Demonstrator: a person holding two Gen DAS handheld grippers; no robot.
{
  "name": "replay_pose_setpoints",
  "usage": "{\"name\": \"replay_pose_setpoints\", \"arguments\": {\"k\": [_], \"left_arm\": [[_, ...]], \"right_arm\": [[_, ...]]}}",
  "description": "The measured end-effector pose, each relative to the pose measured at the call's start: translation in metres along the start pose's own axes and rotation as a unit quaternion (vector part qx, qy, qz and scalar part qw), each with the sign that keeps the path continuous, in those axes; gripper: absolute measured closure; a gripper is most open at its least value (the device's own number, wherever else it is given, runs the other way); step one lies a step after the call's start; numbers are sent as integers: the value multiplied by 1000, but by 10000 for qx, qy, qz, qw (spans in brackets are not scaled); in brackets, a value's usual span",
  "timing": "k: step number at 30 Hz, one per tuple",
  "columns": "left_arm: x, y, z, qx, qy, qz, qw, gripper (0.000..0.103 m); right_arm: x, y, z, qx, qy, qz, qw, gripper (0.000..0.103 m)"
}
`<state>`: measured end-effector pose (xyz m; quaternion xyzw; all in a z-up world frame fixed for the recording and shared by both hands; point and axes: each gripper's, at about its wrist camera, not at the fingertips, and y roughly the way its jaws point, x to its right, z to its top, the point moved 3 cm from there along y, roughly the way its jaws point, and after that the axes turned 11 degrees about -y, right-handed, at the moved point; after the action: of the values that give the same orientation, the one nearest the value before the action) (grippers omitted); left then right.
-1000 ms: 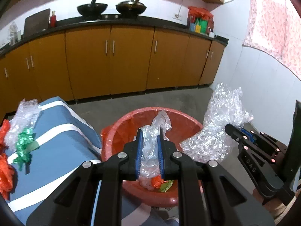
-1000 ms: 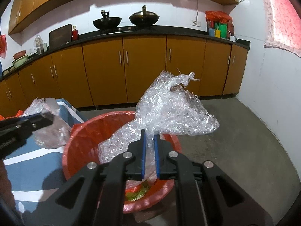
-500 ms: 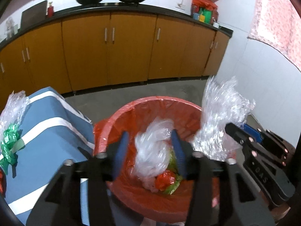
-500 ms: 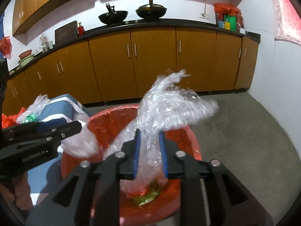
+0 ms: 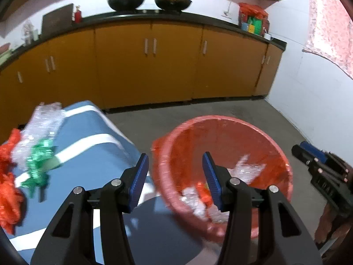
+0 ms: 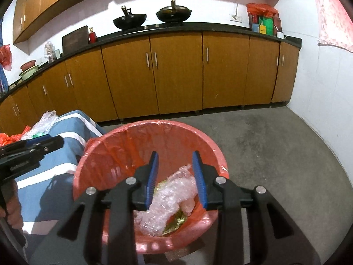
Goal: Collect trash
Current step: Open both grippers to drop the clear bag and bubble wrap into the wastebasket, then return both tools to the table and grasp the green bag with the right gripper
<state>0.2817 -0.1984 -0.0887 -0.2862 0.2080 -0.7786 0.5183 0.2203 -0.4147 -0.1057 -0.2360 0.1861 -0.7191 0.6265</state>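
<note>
A red bin lined with a red bag [image 5: 222, 121] [image 6: 152, 123] stands on the floor beside a blue striped table. Clear plastic wrap [image 6: 169, 196] [image 5: 245, 170] and other scraps lie inside it. My left gripper [image 5: 175, 181] is open and empty over the gap between the table edge and the bin's left rim. My right gripper [image 6: 175, 178] is open and empty above the bin. More trash lies on the table: a clear wrap [image 5: 39, 130], a green bow [image 5: 40, 165] and orange plastic [image 5: 8, 190].
The blue table with white stripes [image 5: 92, 145] [image 6: 66, 121] is at the left. Orange cabinets [image 6: 176, 72] line the back wall with woks on the counter. Grey floor [image 6: 275, 154] lies right of the bin, and a white wall [image 5: 320, 101] is at the right.
Both grippers opened and dropped their plastic wraps into the bin. The left gripper has swung left toward the table.
</note>
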Motion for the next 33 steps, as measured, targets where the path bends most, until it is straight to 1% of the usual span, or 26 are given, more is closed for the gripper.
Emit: {"name": "replay_pose_setpoints", "arguments": {"k": [3,6,9,11,14,17,20,21,24,29,33], "left_arm": [[-21,-20,-4,162,6,221,9996,51],[-46,-41,-11,324,14,489,9983,51],[-83,-67,-20,501,-153,797,9954,50],[-110,-86,-26,658,-290,1069,9917,49],[-153,-117,-36,940,-499,1578,9817,44],[-202,-145,-45,1150,-806,2081,9680,42],[-236,-164,-51,1288,-959,2431,9566,38],[-252,-171,-53,1336,-1033,2587,9511,37],[-283,-184,-60,1403,-1324,2778,9411,36],[-328,-196,-71,1438,-1776,2964,9273,35],[-349,-202,-76,1503,-2025,2912,9228,35]], "right_arm": [[-11,-4,6,50,-56,91,9999,67],[-35,-8,13,100,-168,296,9994,66],[-73,-11,22,139,-325,614,9975,65],[-98,-11,27,140,-386,832,9957,65],[-141,-10,35,116,-471,1211,9915,65],[-192,-7,40,68,-635,1587,9853,65],[-243,-1,45,-31,-739,1951,9780,65],[-256,1,46,-62,-745,2025,9764,65],[-299,12,49,-228,-739,2303,9700,65],[-345,35,55,-438,-780,2424,9660,65],[-374,56,56,-578,-885,2343,9664,64]]}}
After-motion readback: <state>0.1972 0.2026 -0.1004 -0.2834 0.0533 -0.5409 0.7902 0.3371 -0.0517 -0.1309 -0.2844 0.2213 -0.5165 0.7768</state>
